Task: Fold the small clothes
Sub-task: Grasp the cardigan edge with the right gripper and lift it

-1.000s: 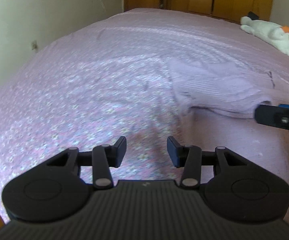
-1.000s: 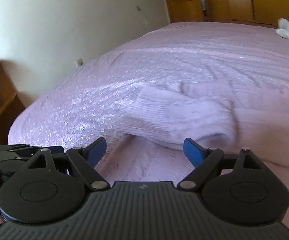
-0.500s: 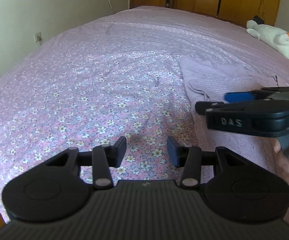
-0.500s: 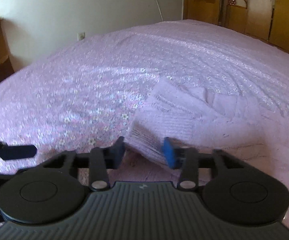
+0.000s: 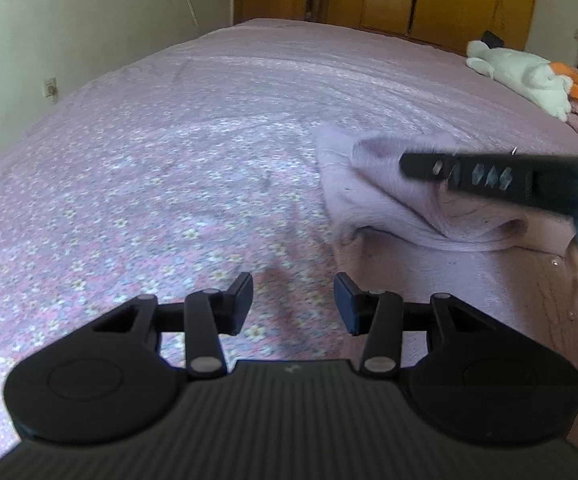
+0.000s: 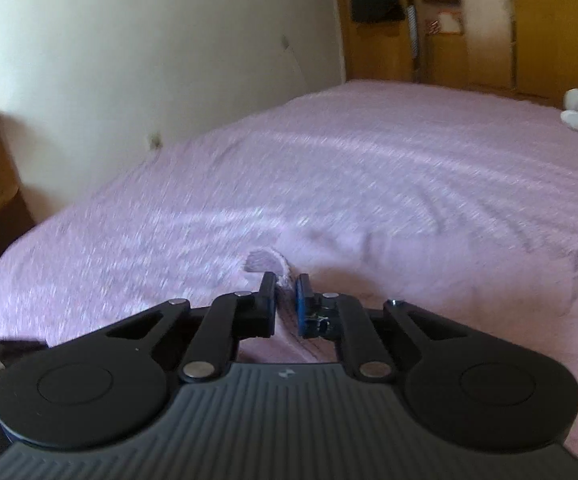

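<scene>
Your right gripper (image 6: 286, 300) has just closed and now pinches the garment (image 5: 373, 196) edge, so you can fold it. Your left gripper (image 5: 293, 300) waits released and empty above the bed (image 5: 149, 168), near the garment's left side.

A white plush toy (image 5: 529, 76), perhaps a duck, lies on the floral bedspread (image 5: 149, 184).

My left gripper (image 5: 293, 300) hangs over the bedspread (image 5: 169, 168), nothing between its jaws. The garment (image 5: 373, 200) lies ahead and right of them; its edge sits between my right gripper (image 6: 286, 300). A stuffed toy (image 5: 521, 76) lies far beyond, right.
</scene>
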### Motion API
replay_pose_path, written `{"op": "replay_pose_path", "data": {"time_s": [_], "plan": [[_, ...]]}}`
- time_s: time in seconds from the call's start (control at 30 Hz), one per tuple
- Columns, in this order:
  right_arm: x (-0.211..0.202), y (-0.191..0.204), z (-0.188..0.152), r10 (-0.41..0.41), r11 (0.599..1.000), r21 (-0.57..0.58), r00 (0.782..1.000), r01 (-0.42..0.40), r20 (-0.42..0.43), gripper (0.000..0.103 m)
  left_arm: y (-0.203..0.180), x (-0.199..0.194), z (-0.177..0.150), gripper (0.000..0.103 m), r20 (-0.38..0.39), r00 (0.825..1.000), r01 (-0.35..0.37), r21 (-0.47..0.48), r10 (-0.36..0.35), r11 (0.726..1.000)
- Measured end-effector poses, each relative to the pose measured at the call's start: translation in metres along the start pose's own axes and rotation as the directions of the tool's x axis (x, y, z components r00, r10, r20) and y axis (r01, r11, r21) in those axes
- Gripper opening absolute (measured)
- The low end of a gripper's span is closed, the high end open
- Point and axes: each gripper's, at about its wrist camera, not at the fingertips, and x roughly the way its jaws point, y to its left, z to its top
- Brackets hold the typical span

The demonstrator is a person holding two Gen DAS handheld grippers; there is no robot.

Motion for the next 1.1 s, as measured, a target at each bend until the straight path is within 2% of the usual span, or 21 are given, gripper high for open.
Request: {"op": "replay_pose_path", "data": {"time_s": [0.23, 0.33, 0.43, 0.57, 0.7, 0.83, 0.9, 0.97, 1.03, 1.1], "plan": [[-0.06, -0.069, 0.026, -0.098, 0.988, 0.132, 0.989, 0.083, 0.107, 0.01, -0.021, 0.018, 0.011, 0.046, 0.005, 1.0, 0.02, 0.046, -0.02, 0.999], [-0.082, -0.106, 0.025, -0.153, 0.969, 0.213, 0.982, 0.126, 0.112, 0.01, -0.029, 0.028, 0.014, 0.046, -0.004, 1.0, 0.017, 0.062, -0.017, 0.998], [-0.096, -0.137, 0.014, -0.235, 0.947, 0.25, 0.967, 0.204, 0.101, 0.01, -0.035, 0.038, 0.015, 0.046, -0.018, 1.0, 0.005, 0.069, -0.004, 0.998], [-0.104, -0.188, -0.015, -0.318, 0.87, 0.405, 0.947, 0.28, 0.03, 0.01, -0.041, 0.049, 0.016, 0.046, -0.047, 0.999, -0.008, 0.074, 0.011, 0.997], [-0.102, -0.23, -0.045, -0.376, 0.796, 0.497, 0.926, 0.346, -0.041, 0.01, -0.046, 0.054, 0.015, 0.046, -0.052, 0.998, -0.022, 0.107, 0.027, 0.994], [-0.091, -0.262, -0.072, -0.366, 0.734, 0.564, 0.92, 0.378, -0.139, 0.012, -0.051, 0.058, 0.016, 0.046, -0.056, 0.998, -0.034, 0.127, 0.041, 0.991], [-0.086, -0.276, -0.082, -0.348, 0.717, 0.577, 0.918, 0.392, -0.191, 0.024, -0.053, 0.06, 0.018, 0.046, -0.059, 0.997, -0.038, 0.131, 0.046, 0.991], [-0.085, -0.278, -0.09, -0.357, 0.698, 0.589, 0.911, 0.407, -0.207, 0.051, -0.054, 0.061, 0.018, 0.046, -0.061, 0.997, -0.042, 0.138, 0.051, 0.99], [-0.094, -0.279, -0.093, -0.354, 0.701, 0.609, 0.922, 0.371, -0.155, 0.064, -0.056, 0.062, 0.017, 0.046, -0.061, 0.996, -0.048, 0.148, 0.058, 0.988], [-0.097, -0.282, -0.09, -0.337, 0.715, 0.617, 0.935, 0.33, -0.11, 0.066, -0.058, 0.062, 0.017, 0.046, -0.059, 0.996, -0.052, 0.157, 0.062, 0.986]]}}
